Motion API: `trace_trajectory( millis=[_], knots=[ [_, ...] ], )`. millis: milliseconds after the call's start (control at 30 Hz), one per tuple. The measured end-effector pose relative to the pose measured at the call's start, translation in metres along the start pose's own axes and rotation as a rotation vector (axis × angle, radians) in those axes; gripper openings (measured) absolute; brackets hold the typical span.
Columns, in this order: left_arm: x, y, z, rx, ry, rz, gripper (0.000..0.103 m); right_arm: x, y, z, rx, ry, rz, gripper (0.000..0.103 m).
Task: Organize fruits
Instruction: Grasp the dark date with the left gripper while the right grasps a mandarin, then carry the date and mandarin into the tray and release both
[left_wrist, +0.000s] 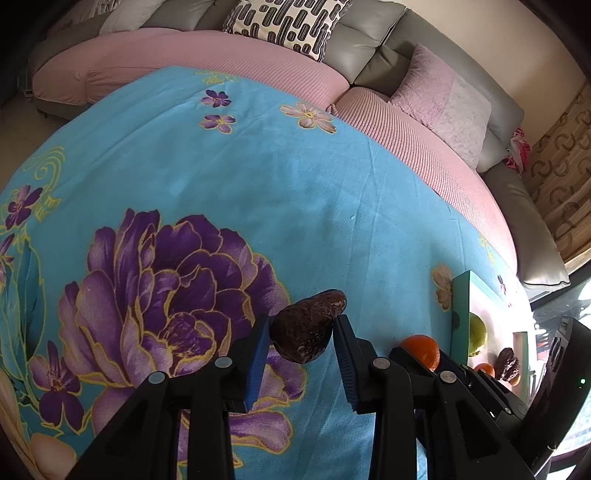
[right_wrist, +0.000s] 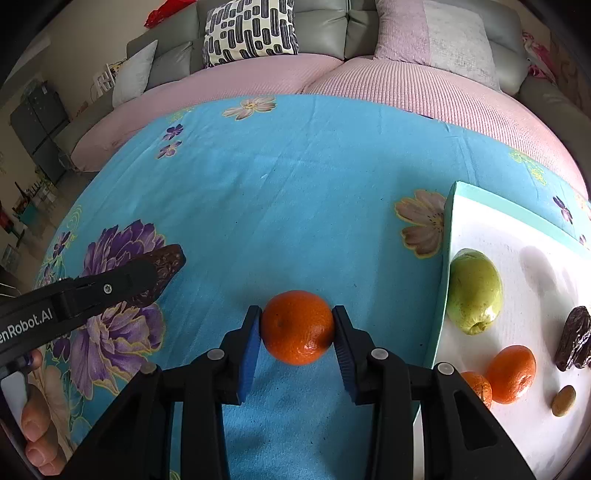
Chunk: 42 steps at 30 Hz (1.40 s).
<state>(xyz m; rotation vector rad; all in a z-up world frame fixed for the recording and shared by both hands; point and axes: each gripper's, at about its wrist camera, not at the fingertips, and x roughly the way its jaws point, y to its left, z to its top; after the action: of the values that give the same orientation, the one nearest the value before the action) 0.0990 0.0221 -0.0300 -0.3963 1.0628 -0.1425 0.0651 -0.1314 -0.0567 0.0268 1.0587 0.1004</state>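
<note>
My left gripper (left_wrist: 302, 334) is shut on a dark brown wrinkled fruit (left_wrist: 306, 326), held just above the blue flowered cloth (left_wrist: 295, 184). My right gripper (right_wrist: 297, 328) is shut on an orange (right_wrist: 297, 326); that same orange (left_wrist: 423, 350) shows at the right of the left wrist view. A white tray with a teal rim (right_wrist: 517, 206) lies at the right. In it are a green fruit (right_wrist: 474, 290), two oranges (right_wrist: 511, 373), a second dark wrinkled fruit (right_wrist: 574, 338) and a small tan fruit (right_wrist: 563, 400). The left gripper (right_wrist: 159, 273) with its dark fruit appears at the left of the right wrist view.
A grey sofa with pink covers (right_wrist: 332, 77) curves round the far side of the cloth, bearing a black-and-white patterned cushion (right_wrist: 251, 31) and a pink cushion (right_wrist: 432, 37). A person's fingers (right_wrist: 37, 424) hold the left gripper's handle. Open cloth lies ahead of both grippers.
</note>
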Motion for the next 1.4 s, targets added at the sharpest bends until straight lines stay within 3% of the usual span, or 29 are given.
trace_trajectory(
  millis=[233,667,933,1400],
  knots=[
    [-0.003,-0.008,0.0,0.022,-0.012,-0.008,0.037,-0.023,-0.008,-0.001,0.046,-0.038,0.048,0.04],
    [-0.009,-0.036,-0.005,0.091,-0.027,-0.029,0.037,-0.061,-0.041,-0.009,0.171,-0.083,0.05,0.04],
    [-0.013,-0.075,-0.02,0.197,-0.032,-0.077,0.037,-0.079,-0.09,-0.019,0.297,-0.095,-0.016,0.04],
    [-0.005,-0.156,-0.068,0.434,0.024,-0.161,0.037,-0.116,-0.198,-0.06,0.551,-0.119,-0.219,0.04]
  ],
)
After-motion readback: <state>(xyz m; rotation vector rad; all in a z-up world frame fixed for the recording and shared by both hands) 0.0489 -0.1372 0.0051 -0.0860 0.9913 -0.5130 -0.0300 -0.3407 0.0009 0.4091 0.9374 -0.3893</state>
